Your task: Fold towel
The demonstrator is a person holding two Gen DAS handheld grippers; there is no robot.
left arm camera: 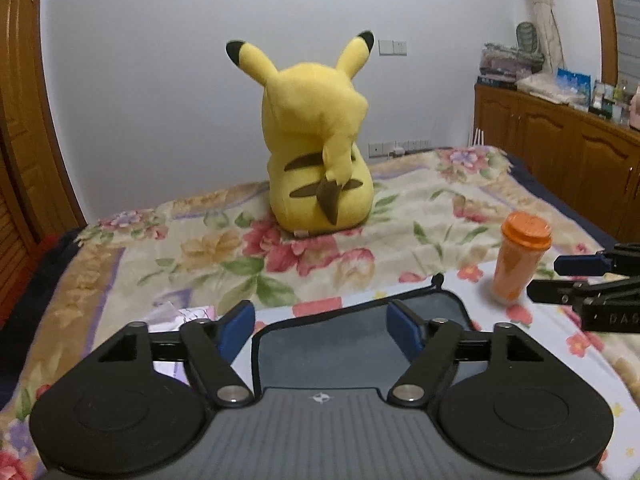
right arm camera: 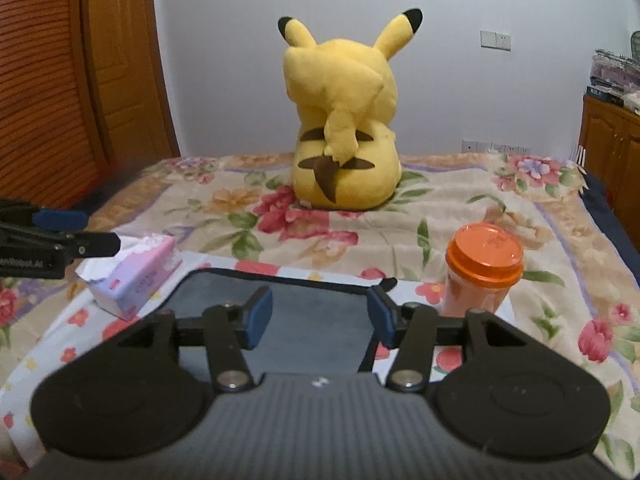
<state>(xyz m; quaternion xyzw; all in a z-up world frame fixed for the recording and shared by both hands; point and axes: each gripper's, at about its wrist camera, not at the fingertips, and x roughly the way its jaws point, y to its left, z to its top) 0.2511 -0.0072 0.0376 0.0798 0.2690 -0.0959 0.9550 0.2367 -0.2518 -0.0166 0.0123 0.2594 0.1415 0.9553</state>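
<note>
**Both grippers spread above the grey towel**

My left gripper (left arm camera: 322,330) has its blue-padded fingers (left arm camera: 237,330) wide apart with nothing between them, hovering over the near part of the flat grey towel with dark piped edging (left arm camera: 344,344). My right gripper (right arm camera: 318,318) is likewise parted and empty, its blue pads (right arm camera: 260,316) framing the same towel (right arm camera: 316,312) from the other side. In each wrist view I see the other gripper's tips at the frame edge, off to the side of the towel.

The towel lies spread on a pale blue sheet printed with small red flowers (right arm camera: 80,320), which itself rests on a cream floral bedspread (left arm camera: 420,208). Just left of the towel sits a lilac soft pack of tissues (right arm camera: 136,278). At its right far corner stands an upright orange plastic cup with a screw lid (right arm camera: 482,270), close to the towel's edge; I cannot tell whether they touch. Farther back, well apart from the towel, a yellow Pikachu plush toy (left arm camera: 318,140) sits with its back to me.
</note>
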